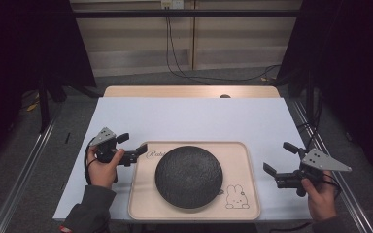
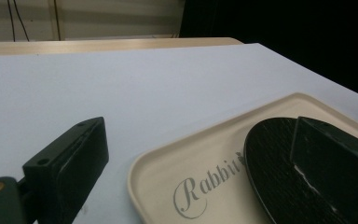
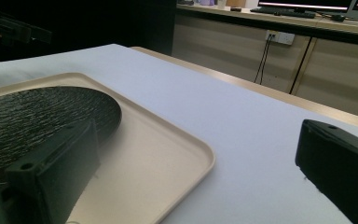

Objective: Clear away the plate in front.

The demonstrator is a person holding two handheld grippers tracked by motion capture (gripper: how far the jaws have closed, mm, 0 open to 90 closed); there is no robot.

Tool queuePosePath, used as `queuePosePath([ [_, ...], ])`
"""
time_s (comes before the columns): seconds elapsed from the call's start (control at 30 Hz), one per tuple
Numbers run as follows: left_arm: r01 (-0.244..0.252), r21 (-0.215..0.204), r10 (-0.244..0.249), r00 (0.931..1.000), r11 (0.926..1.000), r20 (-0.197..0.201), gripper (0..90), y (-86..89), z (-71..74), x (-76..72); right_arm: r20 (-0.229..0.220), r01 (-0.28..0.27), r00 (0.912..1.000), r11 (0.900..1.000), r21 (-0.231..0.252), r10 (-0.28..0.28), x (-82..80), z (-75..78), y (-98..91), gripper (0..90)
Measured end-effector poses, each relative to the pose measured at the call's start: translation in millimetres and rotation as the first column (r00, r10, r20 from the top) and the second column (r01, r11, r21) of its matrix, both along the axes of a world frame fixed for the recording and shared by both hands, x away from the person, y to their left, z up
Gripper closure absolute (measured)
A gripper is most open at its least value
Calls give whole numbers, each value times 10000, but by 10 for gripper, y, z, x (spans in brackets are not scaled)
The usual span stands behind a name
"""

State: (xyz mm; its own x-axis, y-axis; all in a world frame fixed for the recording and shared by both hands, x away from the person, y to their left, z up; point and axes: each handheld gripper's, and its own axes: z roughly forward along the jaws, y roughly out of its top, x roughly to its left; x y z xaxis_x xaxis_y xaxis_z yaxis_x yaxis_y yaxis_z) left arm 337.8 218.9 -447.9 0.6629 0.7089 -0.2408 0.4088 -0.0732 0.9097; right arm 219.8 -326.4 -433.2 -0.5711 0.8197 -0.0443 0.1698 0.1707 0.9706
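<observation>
The tray (image 1: 141,204) lies on the surface, a dark plate (image 1: 189,176) at its middle. Plate looks heavy, stiff, breakable; the tray's rim offers hold. Left claw (image 1: 132,147) and right claw (image 1: 279,159) gape wide beside the tray.

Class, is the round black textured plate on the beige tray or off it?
On it: the black plate lies flat inside the tray's rim.

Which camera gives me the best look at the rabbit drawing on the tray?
The high view: the rabbit drawing shows whole at the tray corner nearest the right gripper. The left gripper view catches the "Rabbit" lettering instead.
</observation>
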Motion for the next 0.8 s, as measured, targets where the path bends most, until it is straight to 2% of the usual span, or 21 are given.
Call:
queuePosePath([
  [0.4, -490, -14, 490, 9988, 9988, 88, 37, 196, 1, 1, 26, 35, 10000, 10000, -24, -35, 10, -6, 0, 0],
  [0.57, -507, -4, 507, 9987, 9987, 103, 39, 258, -10, -3, 46, 16, 10000, 10000, -86, -15, 19, -10, 4, 0],
  [0.8, -665, 12, 664, 9971, 9978, 368, 37, 378, -25, -13, -6, 52, 10000, 9998, -193, -52, 20, -17, 2, 0],
])
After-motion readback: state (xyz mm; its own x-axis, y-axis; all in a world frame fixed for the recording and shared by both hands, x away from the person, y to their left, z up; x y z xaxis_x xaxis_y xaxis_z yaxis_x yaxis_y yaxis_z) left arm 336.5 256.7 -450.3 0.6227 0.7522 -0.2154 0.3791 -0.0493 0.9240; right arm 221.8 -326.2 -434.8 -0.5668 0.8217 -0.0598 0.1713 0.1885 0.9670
